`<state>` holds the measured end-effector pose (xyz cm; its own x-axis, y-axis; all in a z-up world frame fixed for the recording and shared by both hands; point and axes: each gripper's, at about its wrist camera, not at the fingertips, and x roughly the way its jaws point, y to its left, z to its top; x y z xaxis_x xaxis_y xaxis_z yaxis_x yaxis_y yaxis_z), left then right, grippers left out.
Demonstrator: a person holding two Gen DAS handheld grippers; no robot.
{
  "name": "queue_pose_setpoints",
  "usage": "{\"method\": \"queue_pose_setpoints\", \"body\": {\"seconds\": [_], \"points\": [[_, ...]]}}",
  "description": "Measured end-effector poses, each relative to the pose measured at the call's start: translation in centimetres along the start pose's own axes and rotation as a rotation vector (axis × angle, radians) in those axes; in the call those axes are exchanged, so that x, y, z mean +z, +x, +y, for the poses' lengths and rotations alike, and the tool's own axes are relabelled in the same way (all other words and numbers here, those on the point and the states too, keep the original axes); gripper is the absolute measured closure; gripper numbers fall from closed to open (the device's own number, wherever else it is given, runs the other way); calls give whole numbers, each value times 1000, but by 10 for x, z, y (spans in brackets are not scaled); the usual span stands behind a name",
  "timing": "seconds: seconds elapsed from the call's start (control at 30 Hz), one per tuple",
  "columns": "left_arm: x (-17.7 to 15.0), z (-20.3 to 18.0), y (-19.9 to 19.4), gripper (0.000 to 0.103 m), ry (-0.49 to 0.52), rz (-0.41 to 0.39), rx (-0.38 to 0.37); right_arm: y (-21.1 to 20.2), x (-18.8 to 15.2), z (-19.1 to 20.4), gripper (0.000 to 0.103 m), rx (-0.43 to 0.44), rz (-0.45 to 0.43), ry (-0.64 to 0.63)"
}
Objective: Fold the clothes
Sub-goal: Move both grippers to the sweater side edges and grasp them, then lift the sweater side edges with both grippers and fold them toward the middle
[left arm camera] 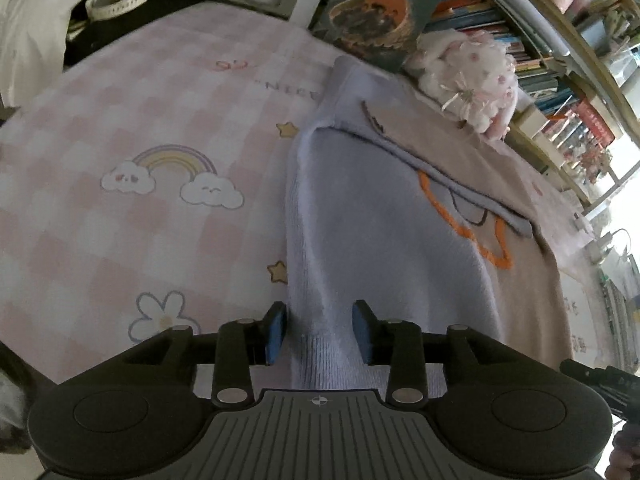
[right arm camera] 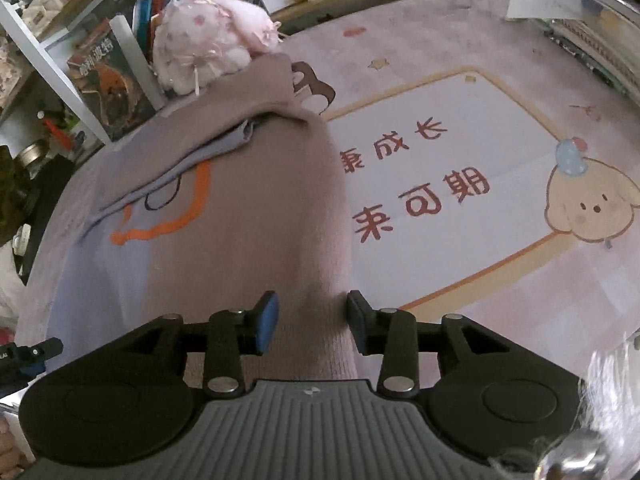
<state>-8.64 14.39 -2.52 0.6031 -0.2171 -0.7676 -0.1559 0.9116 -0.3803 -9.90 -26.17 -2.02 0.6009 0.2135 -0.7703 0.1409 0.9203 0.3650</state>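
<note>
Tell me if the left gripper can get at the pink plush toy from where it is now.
Probably not directly. The left gripper sits open around the sweater's lavender hem, and the plush toy lies at the far end, beyond the whole sweater. Nothing blocks the way, but it needs a long reach over.

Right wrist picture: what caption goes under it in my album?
Open right tongs straddle the ribbed hem of a two-tone lilac and tan knitted sweater on a pink cartoon-print mat.
</note>
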Motion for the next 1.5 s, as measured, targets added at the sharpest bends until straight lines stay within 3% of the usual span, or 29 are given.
{"method": "queue_pose_setpoints", "body": {"seconds": [0.03,0.07,0.1,0.13,0.17,0.5,0.93,1.3,1.37,1.5], "points": [[-1,-1,1,71,0,-2,-1,1,0,1,64,-1,1,-3],[-1,-1,1,82,0,-1,-4,1,1,0,68,4,5,1],[0,-1,3,91,-1,11,-9,1,1,-1,74,8,10,6],[0,0,3,97,-7,12,-12,1,1,-2,90,13,14,10],[-1,2,3,98,-14,12,-13,2,1,-3,92,18,19,15],[-17,4,-11,98,-51,8,-38,-17,-5,-14,93,52,21,37],[-64,-5,-38,98,-94,13,-53,-54,-38,-47,93,69,39,64],[-91,-4,-57,99,-194,6,-109,-79,-61,-76,93,103,90,101],[-96,-4,-61,99,-212,4,-120,-85,-61,-80,93,129,94,127],[-78,-6,-72,99,-297,-70,-243,-103,-46,-88,94,264,56,246]]}}
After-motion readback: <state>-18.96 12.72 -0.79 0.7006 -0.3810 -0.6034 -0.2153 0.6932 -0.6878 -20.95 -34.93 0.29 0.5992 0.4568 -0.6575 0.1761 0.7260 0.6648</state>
